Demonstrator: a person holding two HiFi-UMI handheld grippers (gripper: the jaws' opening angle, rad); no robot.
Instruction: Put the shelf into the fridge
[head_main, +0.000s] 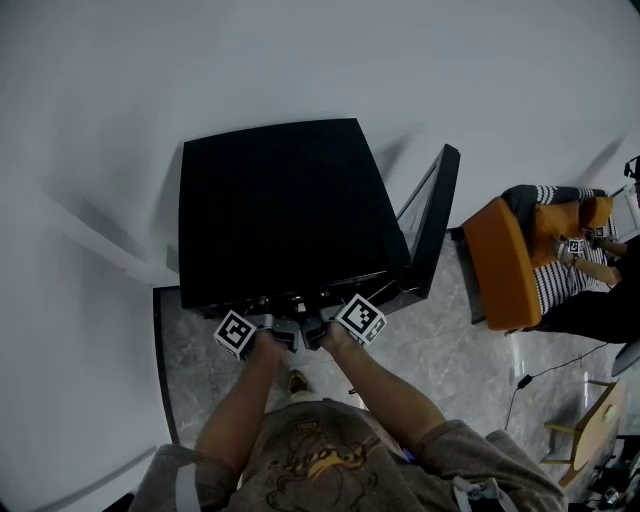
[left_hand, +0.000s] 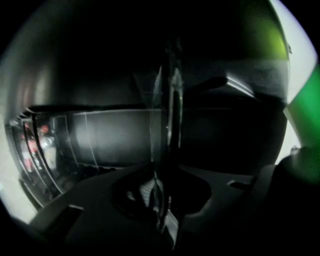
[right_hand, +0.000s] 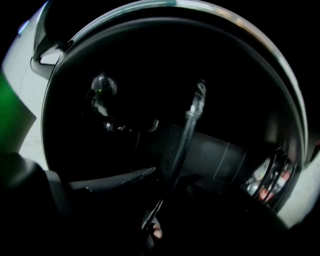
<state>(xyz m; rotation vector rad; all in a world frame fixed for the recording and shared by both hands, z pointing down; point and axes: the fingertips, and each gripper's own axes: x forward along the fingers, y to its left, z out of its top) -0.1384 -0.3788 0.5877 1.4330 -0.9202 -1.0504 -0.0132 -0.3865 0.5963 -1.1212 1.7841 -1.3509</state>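
Observation:
A small black fridge (head_main: 280, 210) stands below me with its door (head_main: 435, 220) swung open to the right. Both grippers reach into its front opening, side by side: the left gripper (head_main: 268, 330) and the right gripper (head_main: 335, 325). In the left gripper view a thin glass shelf (left_hand: 167, 115) runs edge-on away from the left gripper (left_hand: 162, 195), whose jaws are closed on its near edge. The right gripper view shows the same shelf (right_hand: 187, 135), dark and edge-on, with the right gripper (right_hand: 160, 200) shut on it. The fridge interior is very dark.
Cans or bottles (left_hand: 37, 145) sit in racks at the left of the left gripper view; similar cans (right_hand: 272, 175) show at the right of the right gripper view. An orange chair (head_main: 500, 265) and a seated person (head_main: 585, 285) are to the right. A cable (head_main: 540, 375) crosses the floor.

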